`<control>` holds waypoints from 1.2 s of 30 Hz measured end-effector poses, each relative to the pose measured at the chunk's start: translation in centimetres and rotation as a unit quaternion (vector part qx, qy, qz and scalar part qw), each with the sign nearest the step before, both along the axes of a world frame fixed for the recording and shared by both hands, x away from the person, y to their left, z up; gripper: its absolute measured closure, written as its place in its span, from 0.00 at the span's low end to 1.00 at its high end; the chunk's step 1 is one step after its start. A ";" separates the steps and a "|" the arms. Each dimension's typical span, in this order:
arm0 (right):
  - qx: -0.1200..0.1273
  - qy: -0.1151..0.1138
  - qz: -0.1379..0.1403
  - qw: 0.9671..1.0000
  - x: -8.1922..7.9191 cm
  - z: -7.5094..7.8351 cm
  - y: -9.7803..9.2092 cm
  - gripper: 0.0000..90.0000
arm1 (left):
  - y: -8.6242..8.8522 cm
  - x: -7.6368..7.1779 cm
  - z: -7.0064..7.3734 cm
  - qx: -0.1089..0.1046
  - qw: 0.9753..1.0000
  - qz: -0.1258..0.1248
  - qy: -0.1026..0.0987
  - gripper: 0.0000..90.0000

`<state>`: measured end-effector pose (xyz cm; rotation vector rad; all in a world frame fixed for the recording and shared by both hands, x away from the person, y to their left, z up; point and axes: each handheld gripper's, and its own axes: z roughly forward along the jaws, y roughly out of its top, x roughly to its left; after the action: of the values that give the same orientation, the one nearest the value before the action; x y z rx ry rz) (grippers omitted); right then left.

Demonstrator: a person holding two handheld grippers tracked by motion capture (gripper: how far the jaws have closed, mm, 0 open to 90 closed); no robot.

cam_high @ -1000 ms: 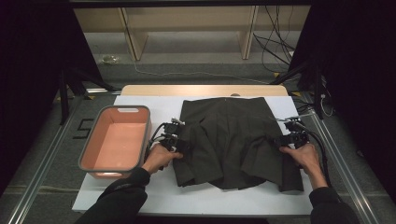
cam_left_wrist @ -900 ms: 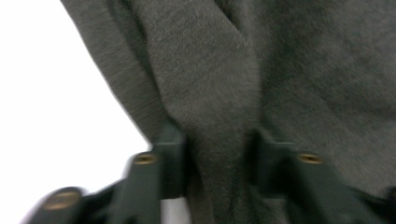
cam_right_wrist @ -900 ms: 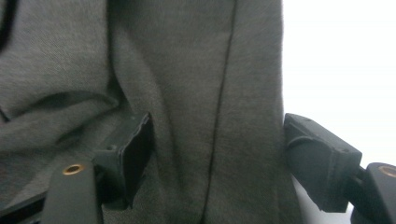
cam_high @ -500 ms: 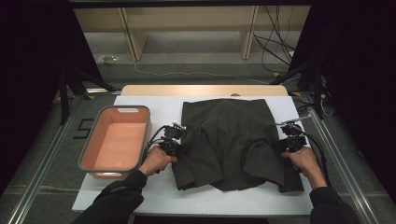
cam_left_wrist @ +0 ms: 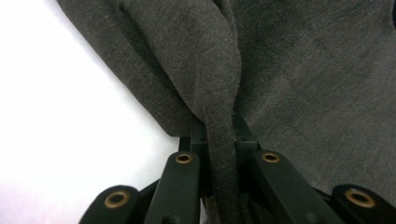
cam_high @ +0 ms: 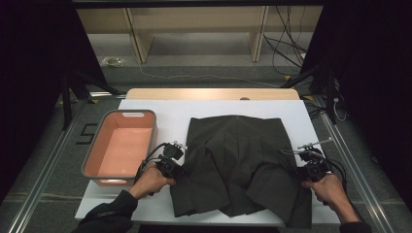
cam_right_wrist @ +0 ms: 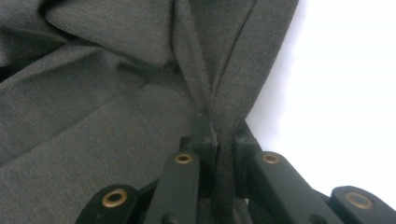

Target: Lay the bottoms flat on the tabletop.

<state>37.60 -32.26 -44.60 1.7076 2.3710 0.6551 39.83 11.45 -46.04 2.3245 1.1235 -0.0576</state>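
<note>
pinching the dark garment (cam_high: 238,160) edges — left hand-held gripper (cam_left_wrist: 218,140), right hand-held gripper (cam_right_wrist: 223,135).

Bright overhead light whitens the table (cam_high: 145,104), surroundings fall dark, and both tool views look soft close up.

Two hand-held grippers, matt black throughout. Left gripper (cam_high: 170,162): compact black body, small pale fittings on top, a black cable looping off its side toward the person. Right gripper (cam_high: 311,165): same black body, thin light-coloured rods projecting from its top, black cable curling away to the outside. Seen along the jaws, in both gripper views: two flat black link arms per gripper, squared ends, each carrying a brass-coloured ringed pivot; two more brass rings on the rounded black base pieces below. Person: long dark sleeve (cam_high: 109,213) on the left arm; dark cuff at the right wrist.
</note>
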 end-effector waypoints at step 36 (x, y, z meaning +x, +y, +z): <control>0.040 -0.049 -0.046 0.997 4.4 0.7 -1.7 0.44 | -0.4 4.2 0.4 -0.014 0.994 0.113 -0.003 0.39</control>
<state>41.96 -34.00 -43.87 1.7615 2.2148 0.8076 44.02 11.02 -45.68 2.1567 1.3646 0.0178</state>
